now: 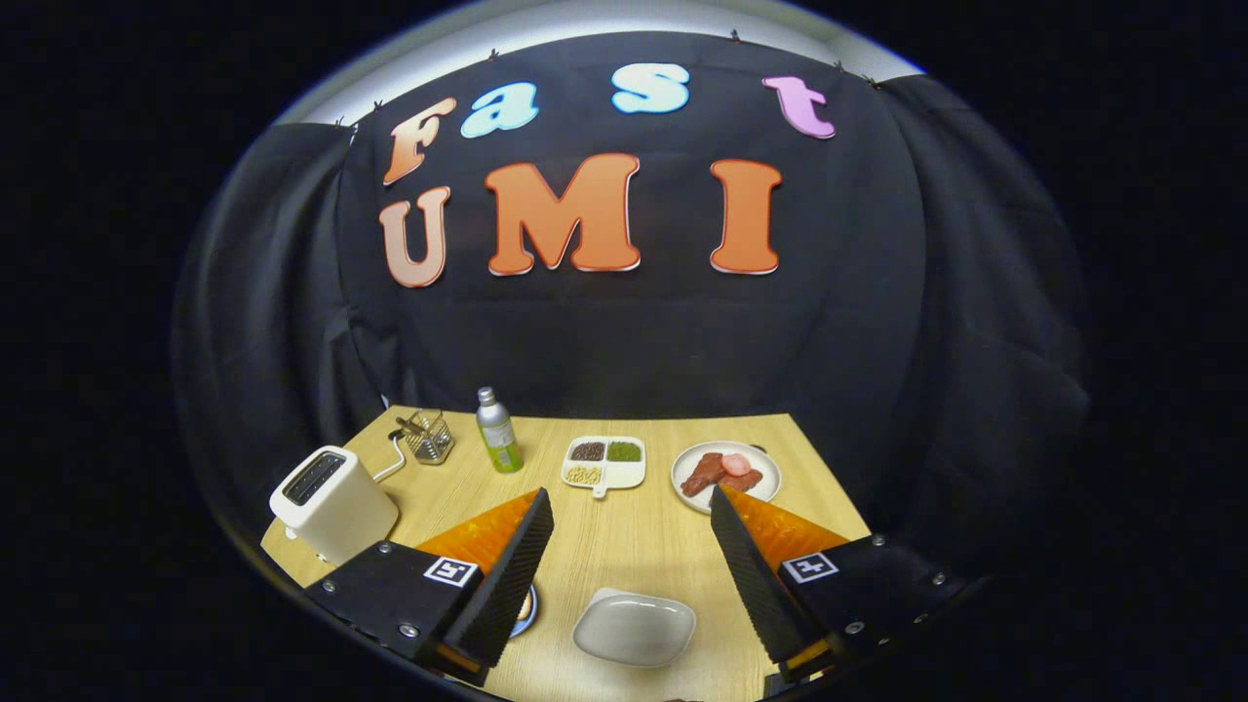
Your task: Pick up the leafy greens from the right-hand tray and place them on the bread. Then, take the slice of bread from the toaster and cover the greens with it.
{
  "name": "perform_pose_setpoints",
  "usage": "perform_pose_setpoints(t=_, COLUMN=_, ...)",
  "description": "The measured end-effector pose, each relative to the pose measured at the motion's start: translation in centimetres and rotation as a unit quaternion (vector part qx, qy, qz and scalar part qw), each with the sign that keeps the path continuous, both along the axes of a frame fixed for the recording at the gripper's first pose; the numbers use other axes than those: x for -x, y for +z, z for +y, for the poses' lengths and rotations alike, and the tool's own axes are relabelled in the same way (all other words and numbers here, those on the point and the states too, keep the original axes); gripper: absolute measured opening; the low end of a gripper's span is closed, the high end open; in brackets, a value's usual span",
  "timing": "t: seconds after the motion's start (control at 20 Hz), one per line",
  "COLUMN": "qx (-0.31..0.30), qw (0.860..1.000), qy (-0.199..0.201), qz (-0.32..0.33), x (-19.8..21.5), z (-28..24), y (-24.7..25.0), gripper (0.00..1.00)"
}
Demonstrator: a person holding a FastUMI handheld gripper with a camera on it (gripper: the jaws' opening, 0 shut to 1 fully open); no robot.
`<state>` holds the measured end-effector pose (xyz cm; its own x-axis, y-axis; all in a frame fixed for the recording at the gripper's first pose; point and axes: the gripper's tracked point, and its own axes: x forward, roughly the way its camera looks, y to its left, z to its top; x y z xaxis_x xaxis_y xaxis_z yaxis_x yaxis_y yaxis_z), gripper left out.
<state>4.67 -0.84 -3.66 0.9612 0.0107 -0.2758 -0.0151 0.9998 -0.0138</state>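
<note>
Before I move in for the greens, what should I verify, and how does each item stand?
1. Gripper jaws open and empty: ok.
2. Leafy greens located: cannot tell. The round plate beyond the right finger holds reddish pieces, with no clear leaves.
3. Bread target in sight: not ok. A blue-rimmed plate is mostly hidden behind the left finger.
4. Slice in the toaster: cannot tell. The slots look dark.
5. Path over the table between the fingers: ok. A low white dish lies there.

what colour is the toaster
White or cream, in the gripper view: the toaster sits on the table left of the open gripper.
</note>
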Motion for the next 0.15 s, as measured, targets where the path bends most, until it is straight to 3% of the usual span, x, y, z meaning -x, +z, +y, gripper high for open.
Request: perform_pose_setpoints(t=0.15, qx=-0.004, qw=0.999, qy=-0.018, qz=-0.038, x=0.9, z=-2.2, y=2.9, gripper=0.97)
